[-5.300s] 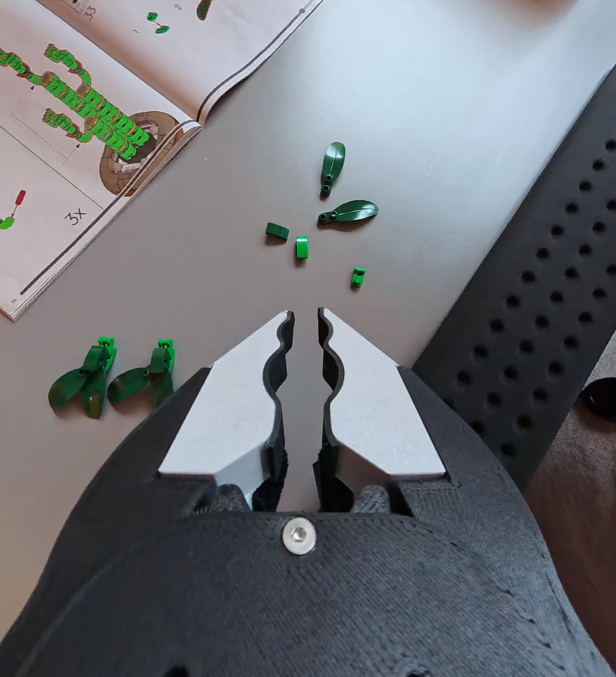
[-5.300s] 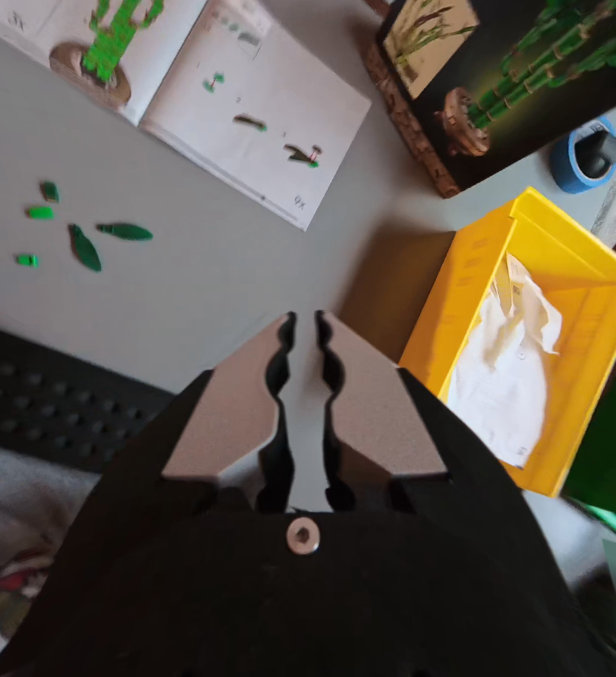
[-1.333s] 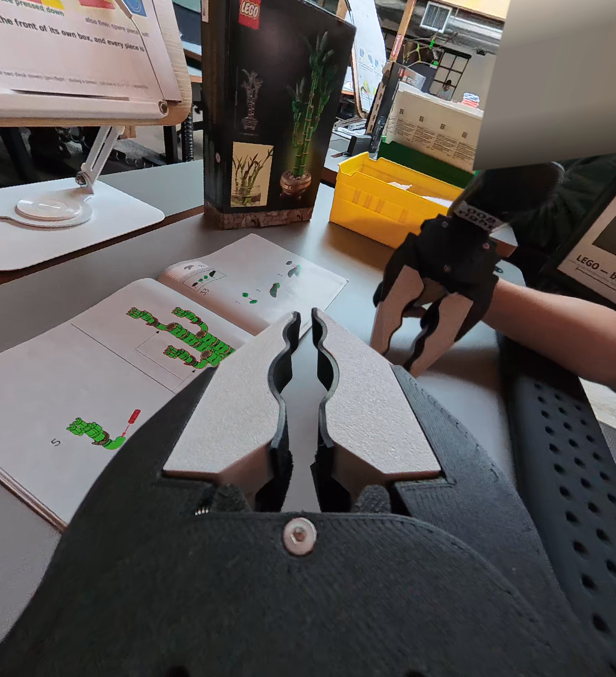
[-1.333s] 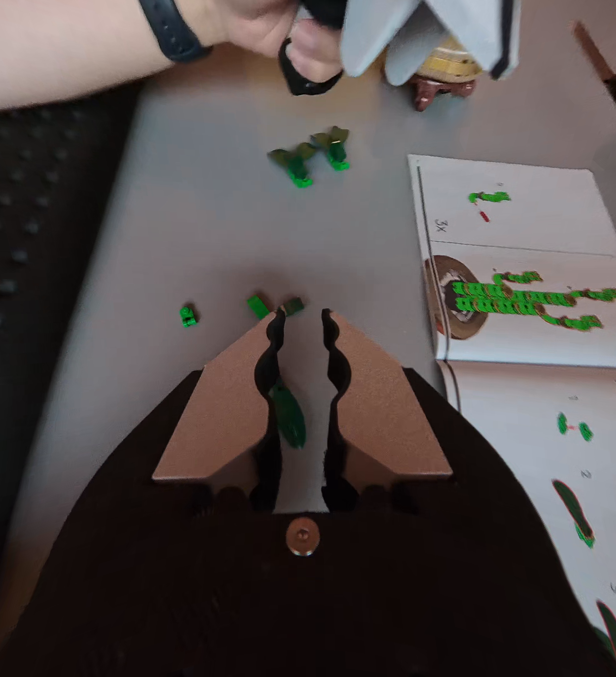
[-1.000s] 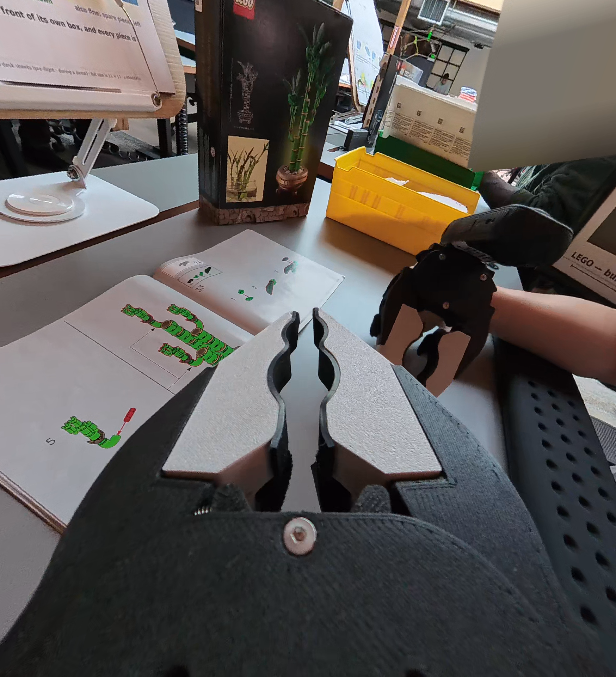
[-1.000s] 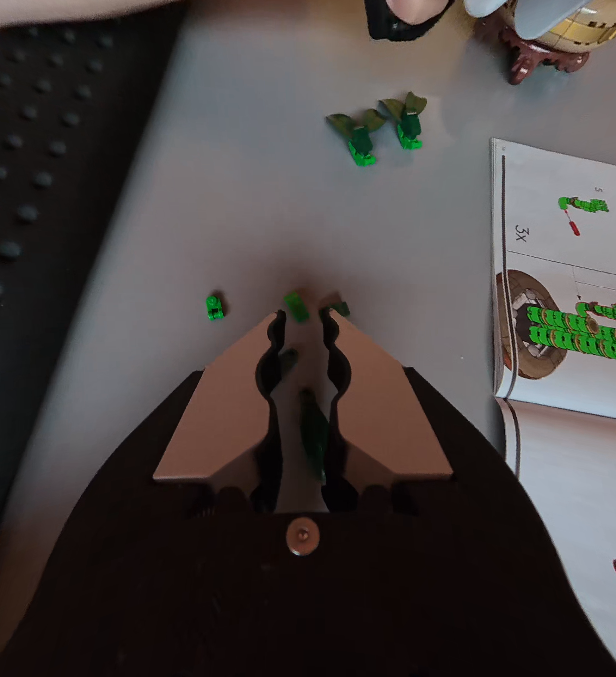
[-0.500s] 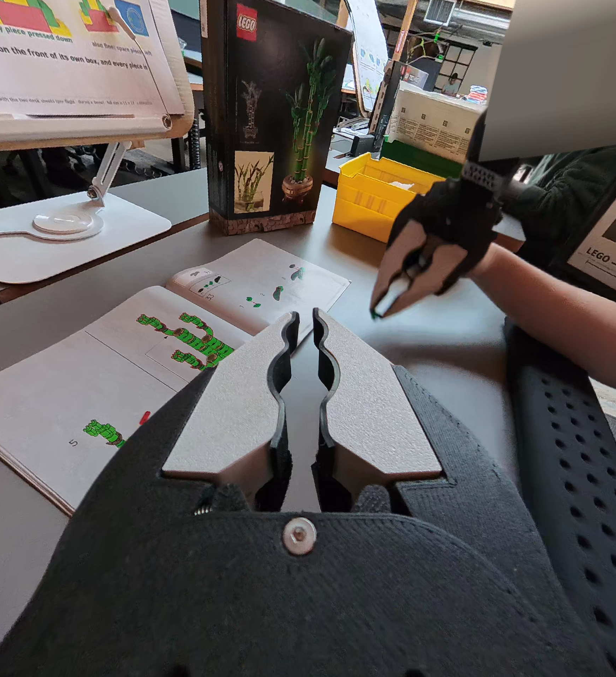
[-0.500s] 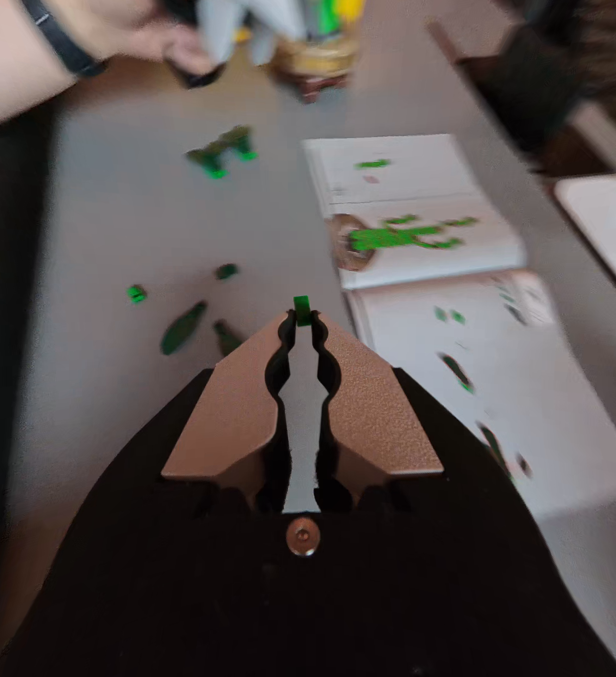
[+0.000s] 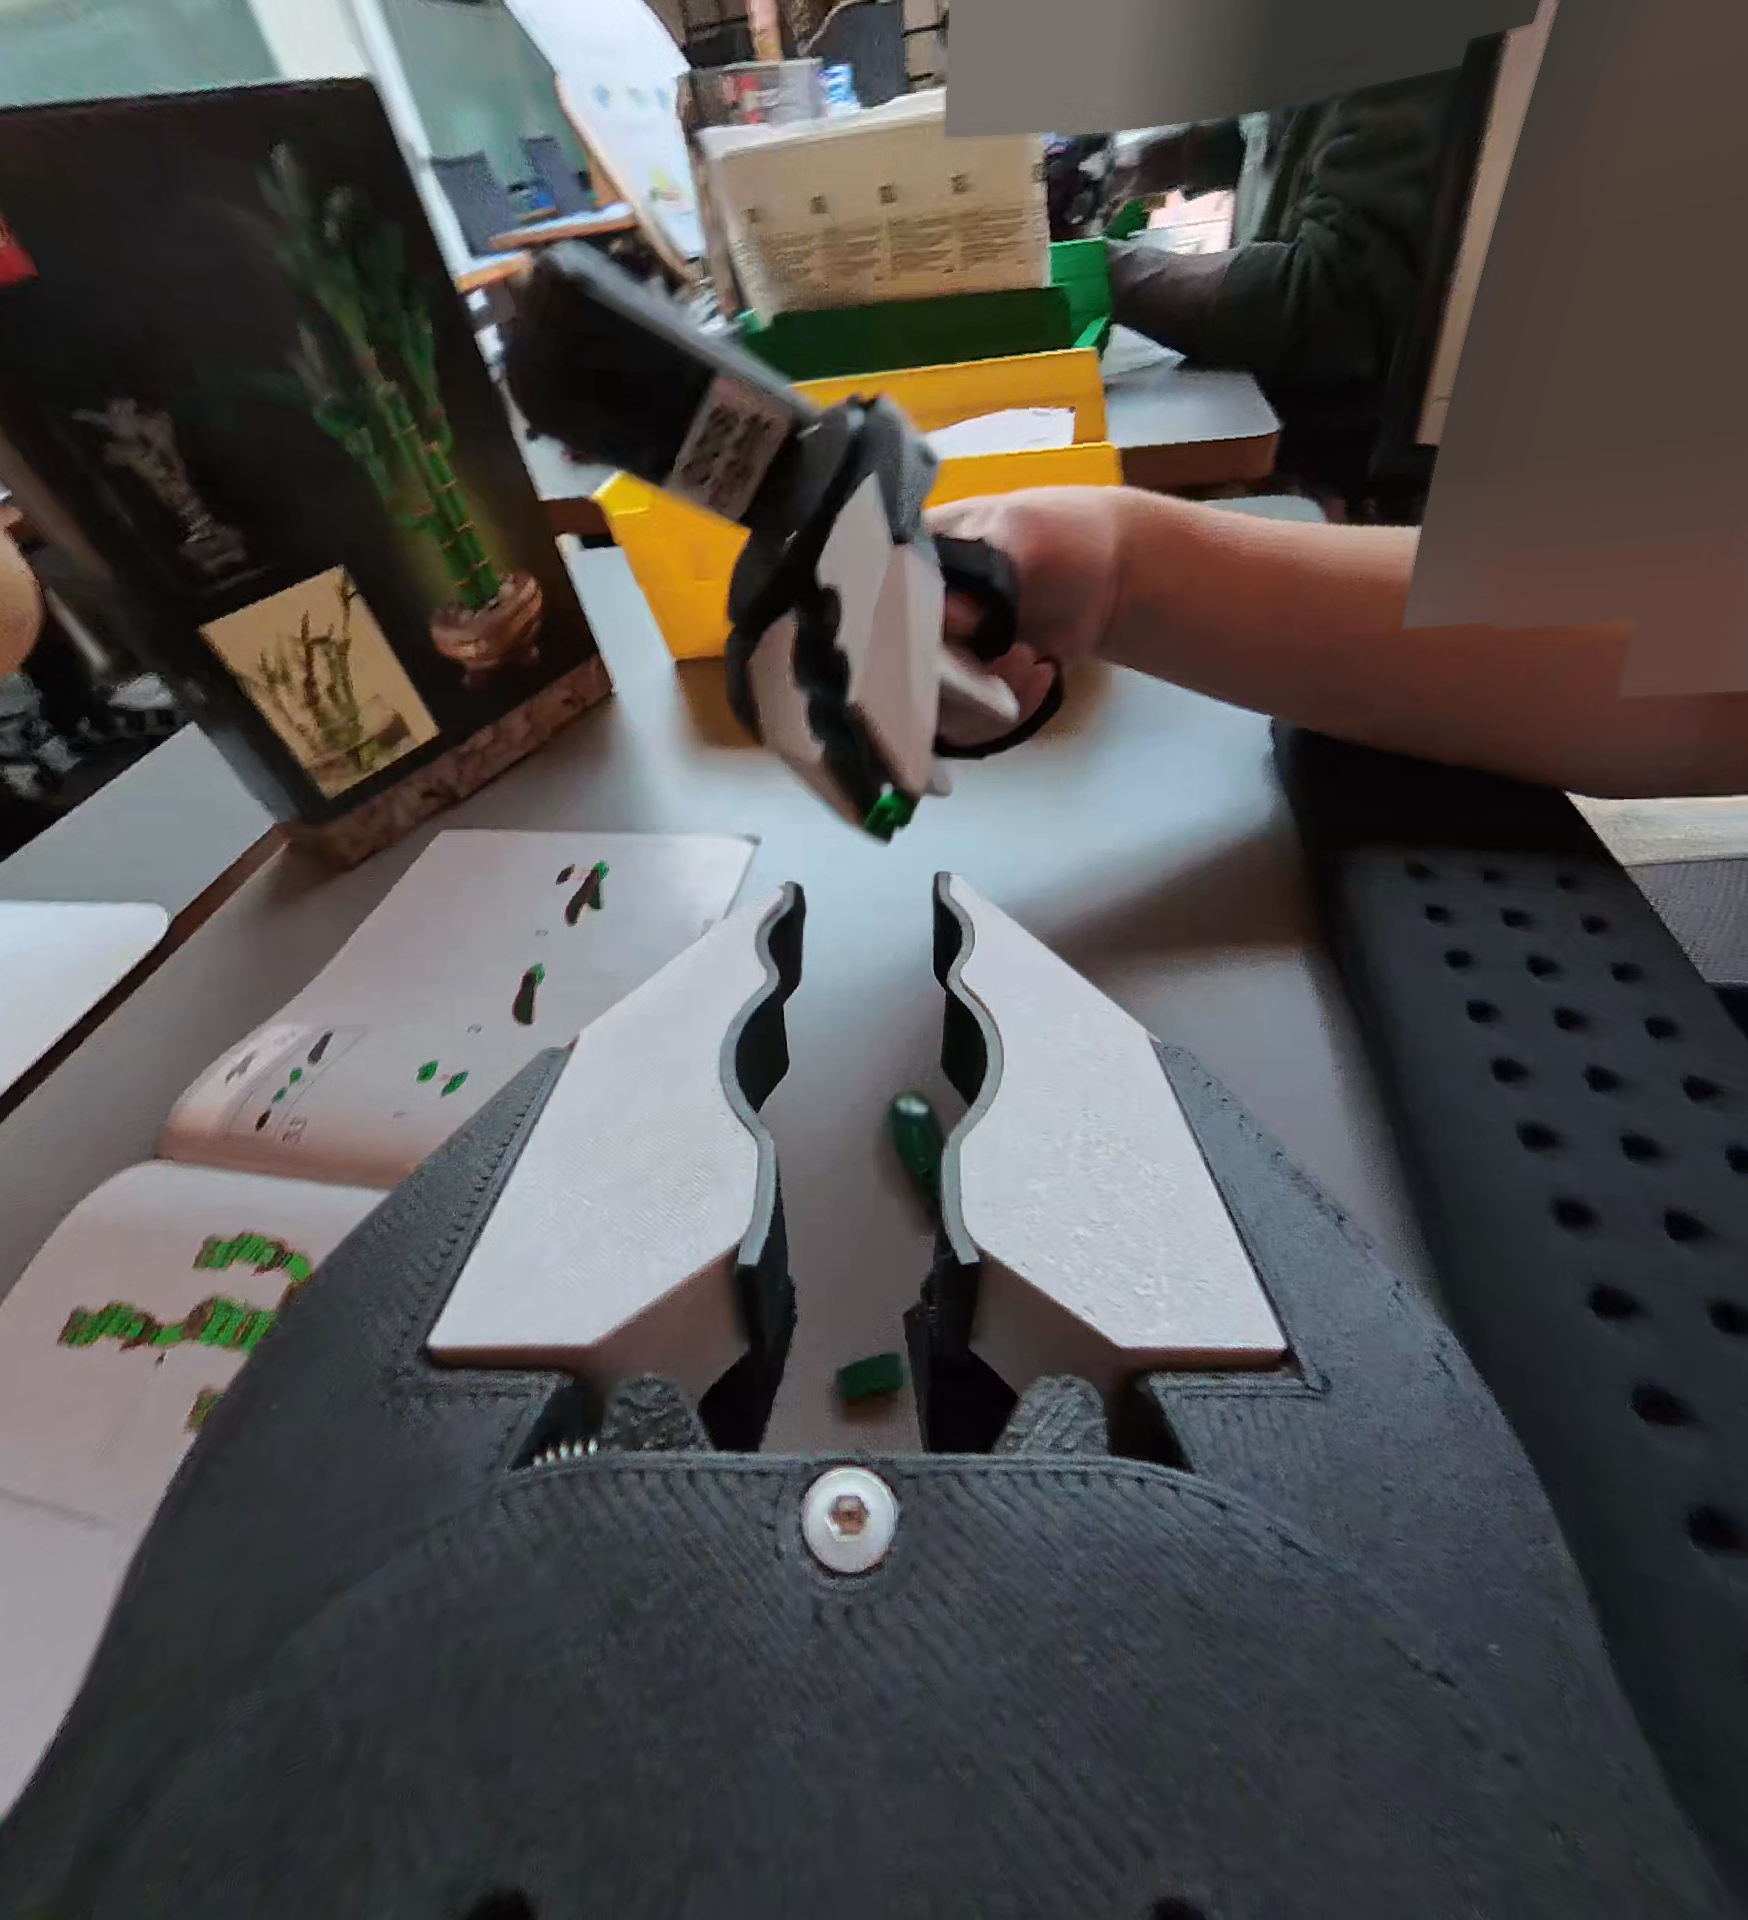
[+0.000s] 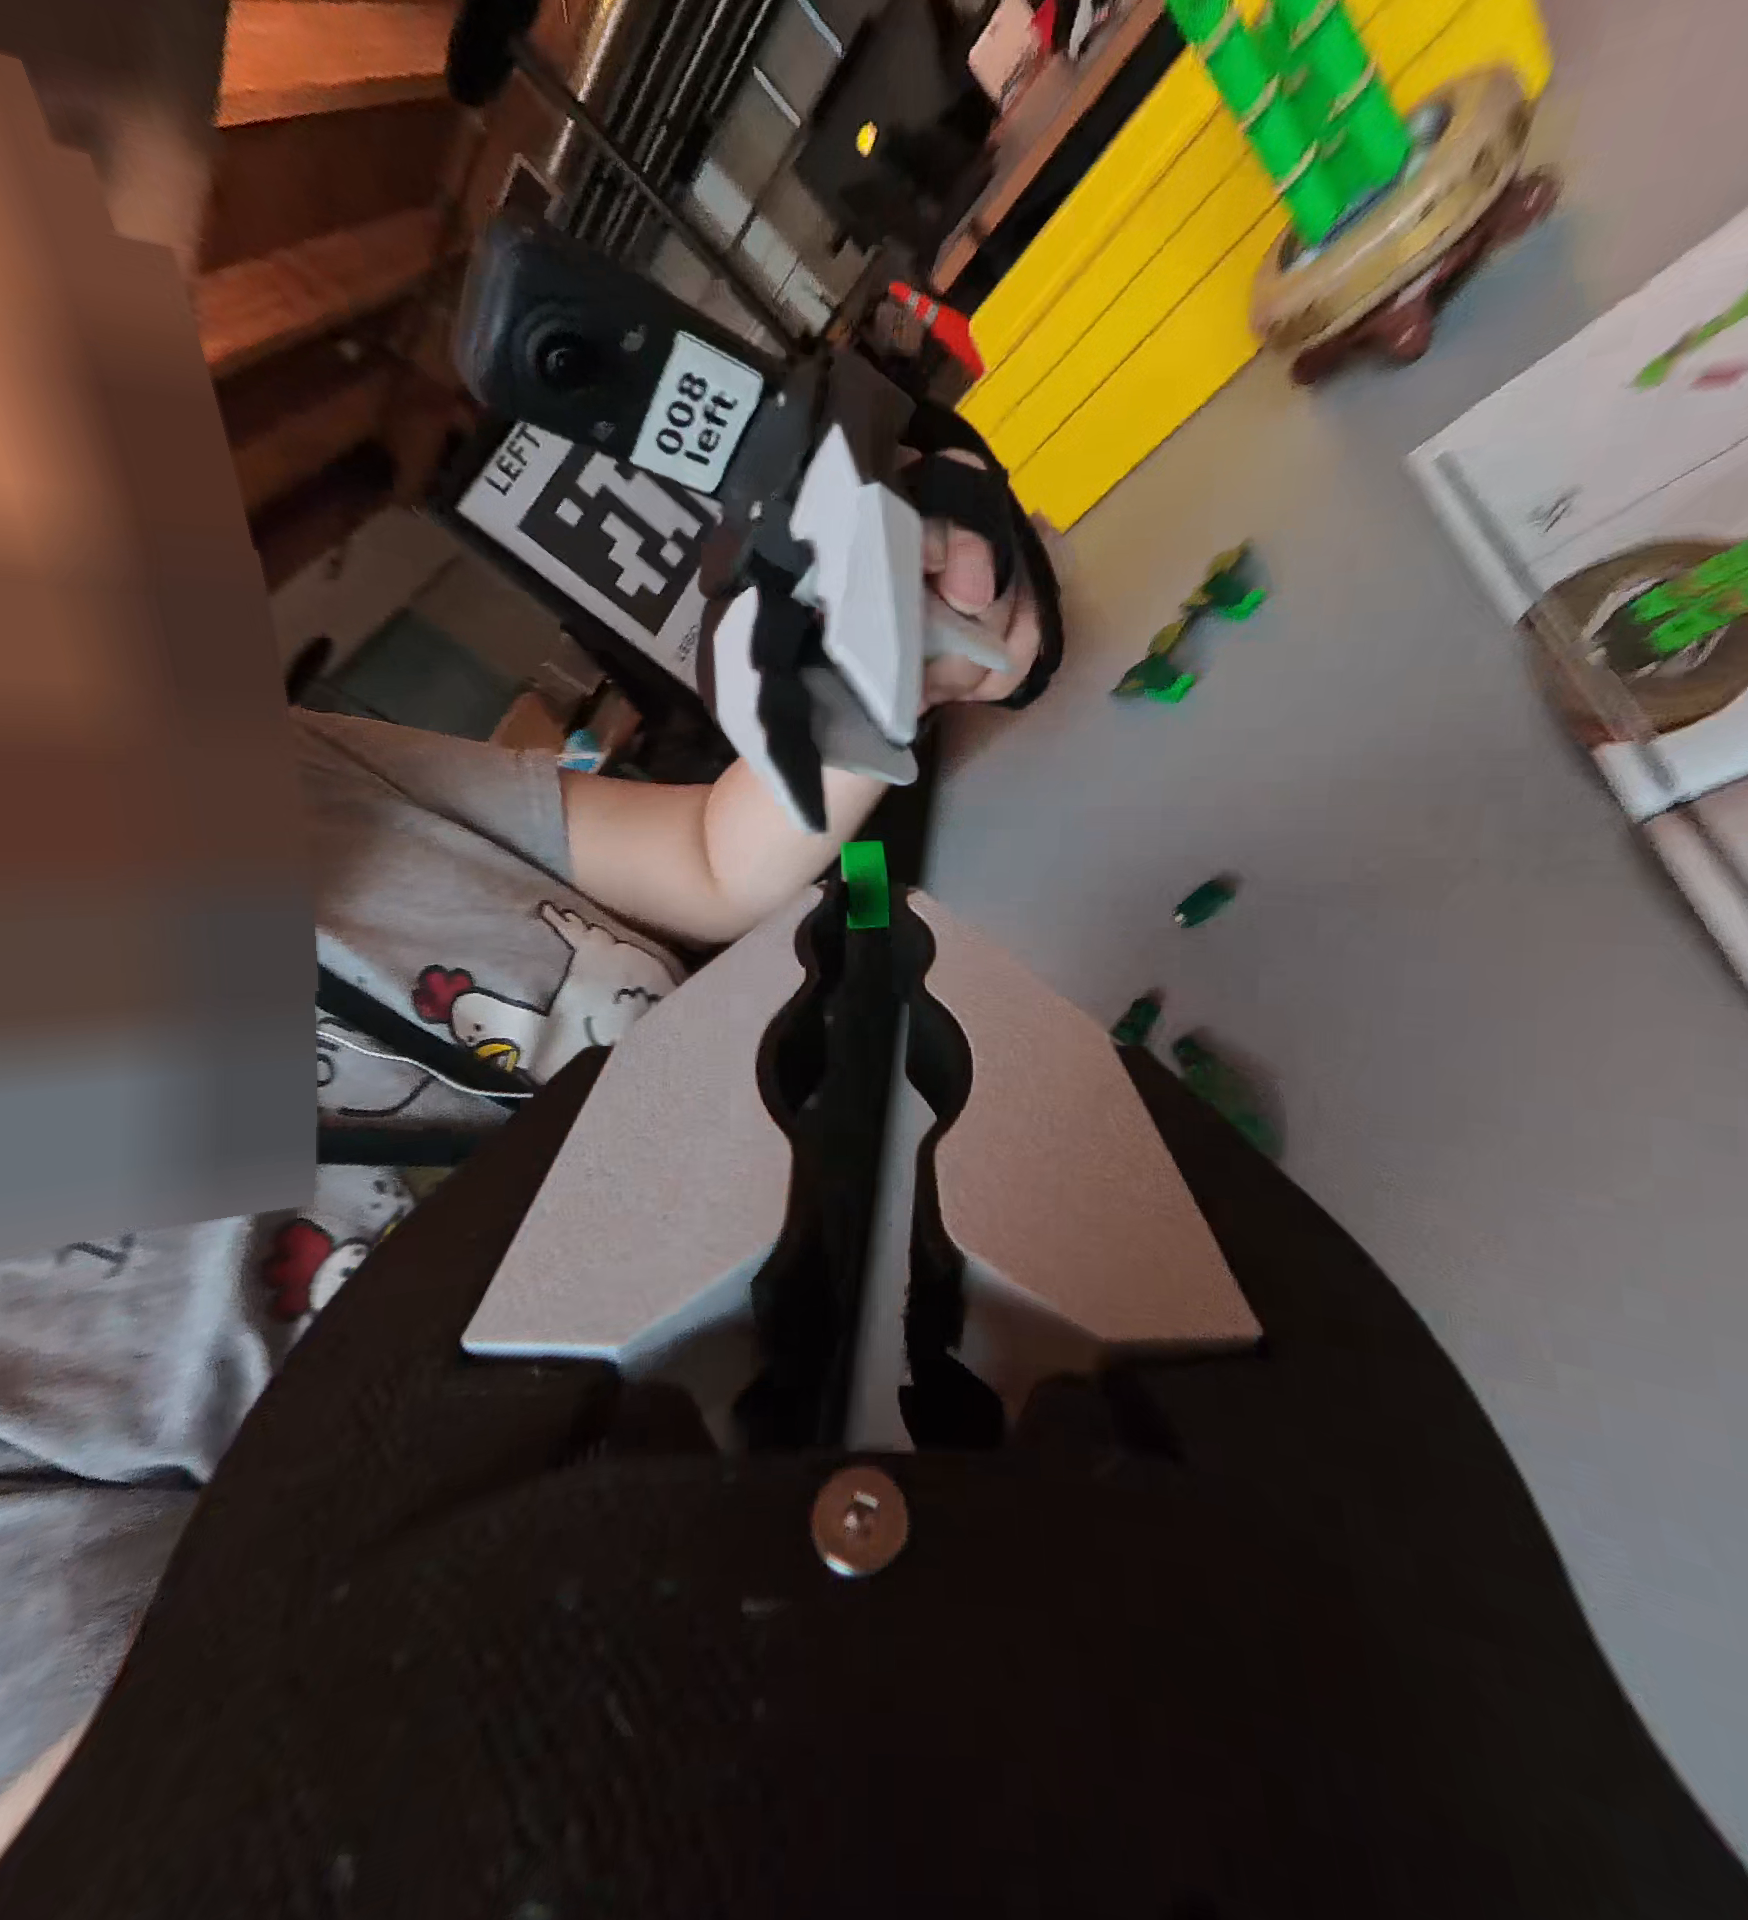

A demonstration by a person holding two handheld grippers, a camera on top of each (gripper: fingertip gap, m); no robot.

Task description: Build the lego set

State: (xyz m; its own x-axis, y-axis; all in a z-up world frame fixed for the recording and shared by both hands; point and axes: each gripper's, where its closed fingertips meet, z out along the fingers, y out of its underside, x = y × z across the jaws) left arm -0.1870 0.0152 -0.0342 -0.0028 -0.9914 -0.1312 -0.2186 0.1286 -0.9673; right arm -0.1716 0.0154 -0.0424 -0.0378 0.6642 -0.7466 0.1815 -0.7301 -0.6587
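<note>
My right tool (image 10: 865,914) is clenched on a small bright green brick (image 10: 864,883), pinched at the very tips so that most of the brick sticks out past them, its long axis running on along the line of the fingers. In the left wrist view the same brick (image 9: 889,810) shows at the tip of that tool (image 9: 875,805), which is tilted downward over the grey bench (image 9: 1109,883) with the brick pointing at the surface, clear of it.

My left tool (image 9: 868,902) is released, its jaws standing apart with nothing between the tips, just beneath the right one and pointing up toward it. Through its gap I see two loose pieces lying on the bench: a dark green leaf (image 9: 917,1148), long axis running away from me, close by the right-hand finger, and a small green brick (image 9: 870,1377) nearer the hinge.

Only the left wrist view shows the black box (image 9: 226,436) standing behind the open instruction booklet (image 9: 496,977). Only the right wrist view shows the built bamboo model (image 10: 1369,197) on its round base, blurred, and two leaf clusters (image 10: 1192,634) on the bench (image 10: 1369,935) near it.
</note>
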